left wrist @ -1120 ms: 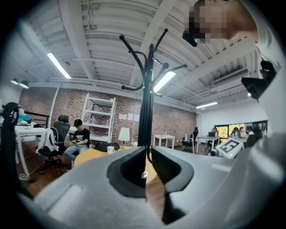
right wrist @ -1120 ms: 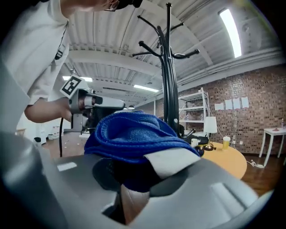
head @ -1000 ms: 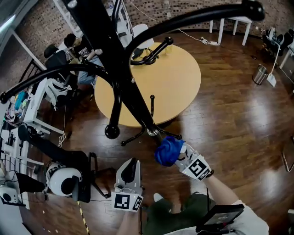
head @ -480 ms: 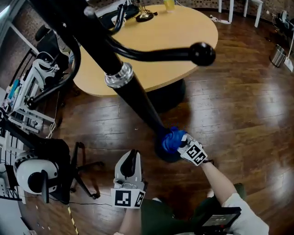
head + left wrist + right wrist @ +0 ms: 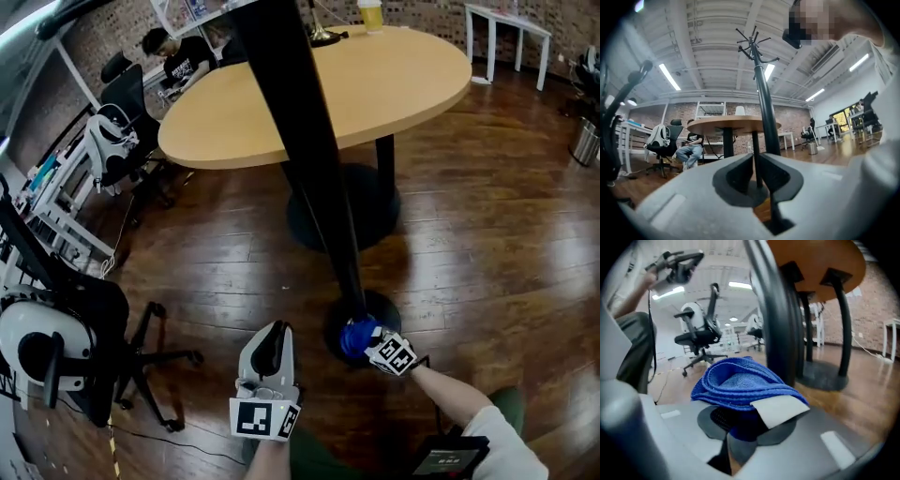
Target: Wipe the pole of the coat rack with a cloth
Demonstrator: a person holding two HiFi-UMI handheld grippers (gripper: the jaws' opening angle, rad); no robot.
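The black coat rack pole (image 5: 314,159) rises from a round black base (image 5: 386,317) on the wood floor. My right gripper (image 5: 367,343) is shut on a folded blue cloth (image 5: 356,336), which is pressed against the very bottom of the pole, just above the base. In the right gripper view the blue cloth (image 5: 740,385) bulges out of the jaws beside the dark pole (image 5: 776,315). My left gripper (image 5: 269,354) hangs low to the left, shut and holding nothing; its view looks up the pole (image 5: 764,103) to the hooks.
A round wooden table (image 5: 319,94) on a black pedestal stands just behind the pole. Office chairs (image 5: 84,337) and desks crowd the left side, with a seated person (image 5: 178,56) beyond. A metal bin (image 5: 589,141) is at far right.
My right gripper has slid the blue cloth down the pole to its foot at the base. The head view has dropped lower. The left gripper has stayed put.
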